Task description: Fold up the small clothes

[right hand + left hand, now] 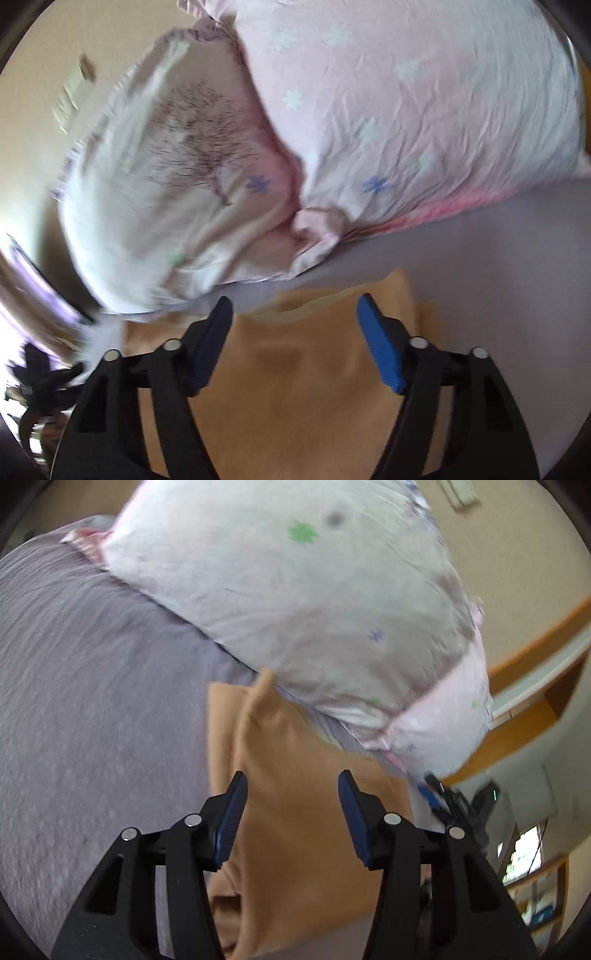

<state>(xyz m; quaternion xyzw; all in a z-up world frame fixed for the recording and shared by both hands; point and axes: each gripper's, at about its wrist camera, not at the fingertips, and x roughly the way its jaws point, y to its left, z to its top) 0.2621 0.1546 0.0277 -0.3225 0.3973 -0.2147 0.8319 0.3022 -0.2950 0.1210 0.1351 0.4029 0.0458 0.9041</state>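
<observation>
A small tan garment [306,812] lies on a grey-lilac bed sheet [85,686]. In the left wrist view my left gripper [293,786] is open, its blue-padded fingers spread over the tan cloth and holding nothing. In the right wrist view the same tan garment [295,387] lies under my right gripper [295,310], which is open and empty, with its fingertips near the garment's far edge. Both views are motion-blurred.
A white and pink floral pillow [295,602] lies just beyond the garment; it also shows in the right wrist view [332,122]. Wooden furniture [532,701] and a beige wall [517,554] are at the right. Dark objects [40,373] sit at the left bed edge.
</observation>
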